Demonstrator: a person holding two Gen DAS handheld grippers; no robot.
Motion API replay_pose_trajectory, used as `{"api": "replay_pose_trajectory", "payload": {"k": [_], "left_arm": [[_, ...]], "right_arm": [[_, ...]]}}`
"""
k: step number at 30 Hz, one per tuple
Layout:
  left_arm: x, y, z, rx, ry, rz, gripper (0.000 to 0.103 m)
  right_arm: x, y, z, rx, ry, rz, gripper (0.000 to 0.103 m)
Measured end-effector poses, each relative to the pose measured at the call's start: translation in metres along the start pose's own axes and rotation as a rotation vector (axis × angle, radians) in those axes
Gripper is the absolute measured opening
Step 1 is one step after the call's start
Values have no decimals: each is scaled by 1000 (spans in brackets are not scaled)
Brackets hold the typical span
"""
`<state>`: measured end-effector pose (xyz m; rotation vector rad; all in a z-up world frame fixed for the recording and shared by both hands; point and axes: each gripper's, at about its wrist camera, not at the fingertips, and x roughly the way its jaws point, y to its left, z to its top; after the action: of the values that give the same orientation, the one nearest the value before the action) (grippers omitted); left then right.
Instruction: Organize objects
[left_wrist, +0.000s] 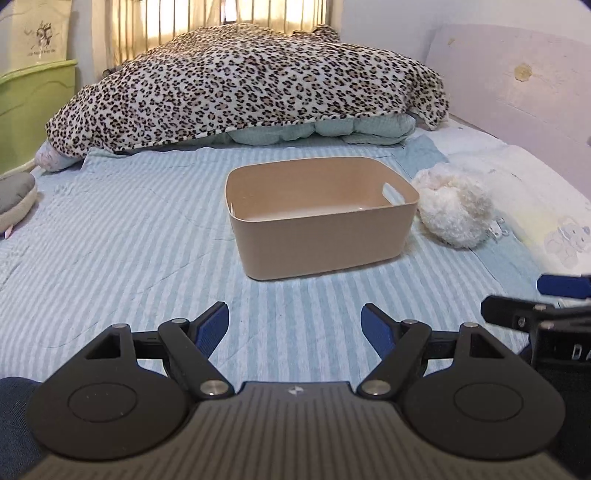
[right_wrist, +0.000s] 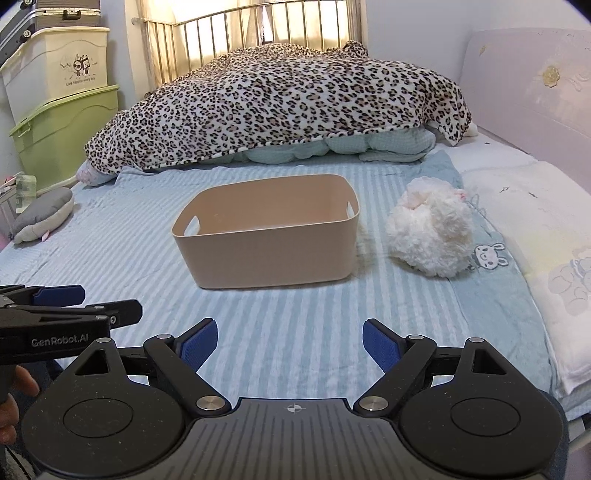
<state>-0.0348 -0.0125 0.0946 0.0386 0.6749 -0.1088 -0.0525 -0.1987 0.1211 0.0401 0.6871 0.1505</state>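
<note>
A tan plastic bin with cut-out handles stands empty on the striped blue bed sheet. A fluffy white plush toy lies just right of it. A grey plush toy lies at the bed's far left edge. My left gripper is open and empty, held low in front of the bin. My right gripper is open and empty, beside the left one; it also shows in the left wrist view at the right edge.
A leopard-print blanket covers piled bedding at the far end. A white pillow lies along the pink headboard on the right. Green and cream storage boxes stand left of the bed.
</note>
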Motion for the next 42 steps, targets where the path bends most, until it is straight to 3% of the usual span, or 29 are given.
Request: {"api": "replay_pose_trajectory", "payload": {"k": [20,42], "left_arm": [[-44,-1,-26,-9,-14,-11,79],[-59,-2,-26,2,-26,-2,84]], "right_arm": [[-38,4,-15,28,-12,35,89],[-41,5,-17,22,-6,50,91]]}}
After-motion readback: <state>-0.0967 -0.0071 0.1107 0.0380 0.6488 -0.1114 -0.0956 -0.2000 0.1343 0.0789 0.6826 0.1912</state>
